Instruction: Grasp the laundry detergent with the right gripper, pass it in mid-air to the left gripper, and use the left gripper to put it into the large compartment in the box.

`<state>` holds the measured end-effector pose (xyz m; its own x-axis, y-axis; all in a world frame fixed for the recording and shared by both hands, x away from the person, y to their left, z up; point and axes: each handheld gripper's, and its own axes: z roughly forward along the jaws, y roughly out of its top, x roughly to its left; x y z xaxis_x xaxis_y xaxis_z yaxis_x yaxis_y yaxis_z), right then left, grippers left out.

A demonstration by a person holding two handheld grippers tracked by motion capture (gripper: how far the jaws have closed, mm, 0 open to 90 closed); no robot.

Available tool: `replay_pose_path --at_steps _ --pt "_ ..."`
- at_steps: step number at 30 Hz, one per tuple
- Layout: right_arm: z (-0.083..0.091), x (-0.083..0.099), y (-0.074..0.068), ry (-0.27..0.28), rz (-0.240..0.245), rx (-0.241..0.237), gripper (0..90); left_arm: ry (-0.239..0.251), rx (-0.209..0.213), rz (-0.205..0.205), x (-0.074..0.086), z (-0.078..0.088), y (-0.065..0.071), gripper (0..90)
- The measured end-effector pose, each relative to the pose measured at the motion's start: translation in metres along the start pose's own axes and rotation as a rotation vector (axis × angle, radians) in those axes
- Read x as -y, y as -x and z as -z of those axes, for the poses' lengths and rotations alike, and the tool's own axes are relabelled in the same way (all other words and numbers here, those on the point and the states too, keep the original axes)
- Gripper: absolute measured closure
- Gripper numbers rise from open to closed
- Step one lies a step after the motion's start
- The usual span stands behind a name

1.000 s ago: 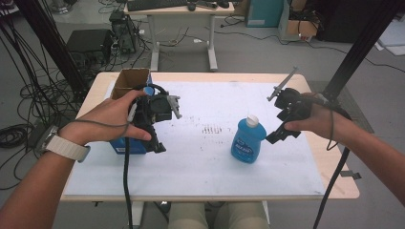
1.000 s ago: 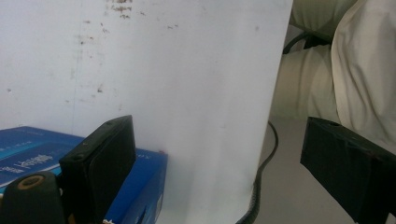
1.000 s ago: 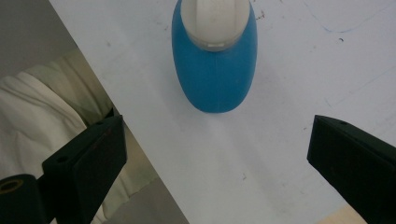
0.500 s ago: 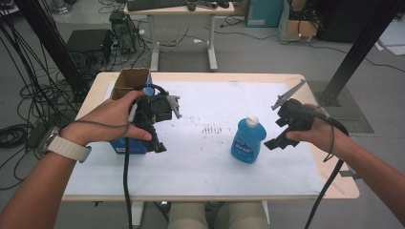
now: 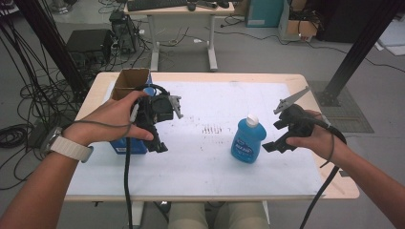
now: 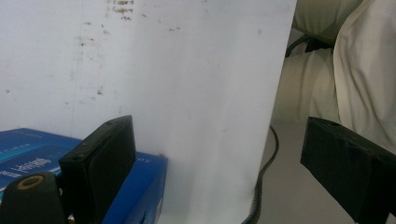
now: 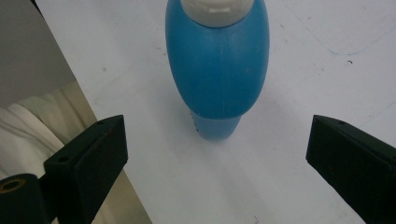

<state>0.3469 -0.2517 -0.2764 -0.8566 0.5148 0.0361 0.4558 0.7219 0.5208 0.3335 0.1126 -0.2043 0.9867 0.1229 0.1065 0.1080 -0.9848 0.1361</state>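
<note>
Right claw [image 5: 273, 140] is spread wide with nothing between its jaws, and it sits lower and nearer the tabletop [image 5: 200, 164] than 1 second ago, when it hung higher beyond the bottle's far side. Just ahead of it stands the blue bottle [image 5: 248, 140], upright with its white cap [image 5: 252, 120] on top; in the right gripper view the bottle [image 7: 217, 65] rises in front of the gap between the 2 jaws, not yet inside it and untouched.

Well across the tabletop from that claw, the left claw [image 5: 157, 143] hangs exactly where it was in both earlier pictures, jaws parted and gripping nothing. Right beside it, under the left hand [image 5: 114, 121], lies a blue box [image 5: 129, 146]; in the left gripper view the box [image 6: 135, 186] shows behind and beneath 1 jaw. Beyond that hand stands an open cardboard box [image 5: 130, 78].
</note>
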Motion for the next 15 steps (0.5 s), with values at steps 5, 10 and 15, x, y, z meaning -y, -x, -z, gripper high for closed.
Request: replay_pose_path --at_steps 5,10,15 --pt "-0.005 0.005 0.000 0.026 -0.001 -0.002 5.6 -0.001 -0.001 0.001 0.000 0.001 0.000 10.7" --pt "-0.007 0.007 0.001 0.049 -0.005 0.005 5.4 0.003 -0.001 0.009 0.002 0.000 0.000 10.7" --pt "-0.010 0.011 0.001 0.094 -0.012 0.009 5.3 0.004 -0.002 0.007 0.002 0.001 -0.001 10.8"
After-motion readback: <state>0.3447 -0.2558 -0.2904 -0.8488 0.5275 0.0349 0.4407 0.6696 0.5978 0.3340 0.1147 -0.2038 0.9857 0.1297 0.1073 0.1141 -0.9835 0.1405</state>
